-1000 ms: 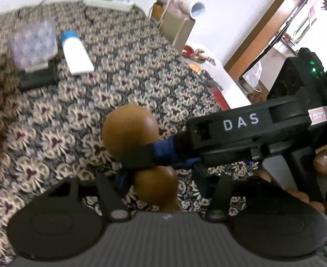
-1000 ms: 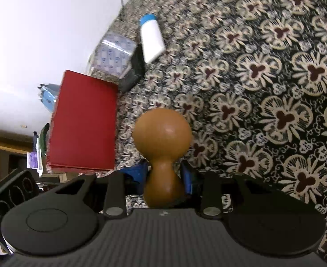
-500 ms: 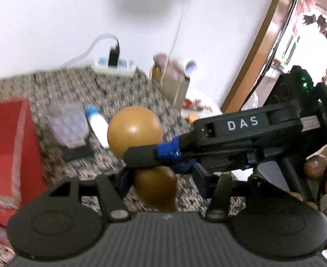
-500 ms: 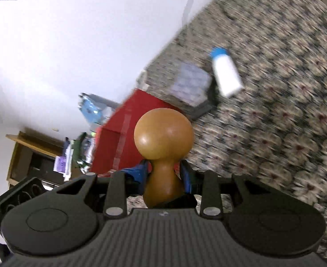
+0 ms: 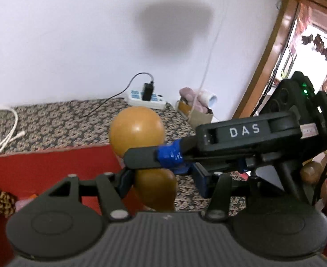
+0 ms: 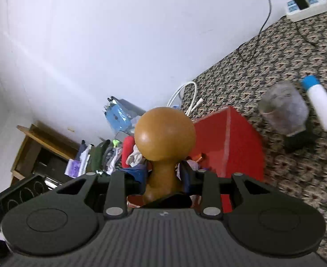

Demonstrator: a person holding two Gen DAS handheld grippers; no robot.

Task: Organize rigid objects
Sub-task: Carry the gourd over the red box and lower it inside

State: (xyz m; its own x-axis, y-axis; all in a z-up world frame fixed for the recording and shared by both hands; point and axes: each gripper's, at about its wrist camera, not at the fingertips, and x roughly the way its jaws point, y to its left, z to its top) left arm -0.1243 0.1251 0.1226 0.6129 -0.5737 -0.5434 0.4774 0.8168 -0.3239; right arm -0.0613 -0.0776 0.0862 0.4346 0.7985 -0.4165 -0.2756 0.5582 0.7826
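Gripped at the neck of the wooden gourd by right tongs, left tongs flanking its base, contact unclear, above the red box, seemingly for stowing.

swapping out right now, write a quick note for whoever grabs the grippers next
Right gripper: shut on the narrow waist of the brown wooden gourd, held up in the air over the open red box.
Left gripper: its fingers flank the gourd's lower bulb; whether they actually grip cannot be told from this view.
On the patterned tablecloth: a white bottle with a blue cap lying flat and a clear container on a dark base, both outside the box.
Done: gourd lifted. Left: probably set it into the red box, then deal with the bottle and container.
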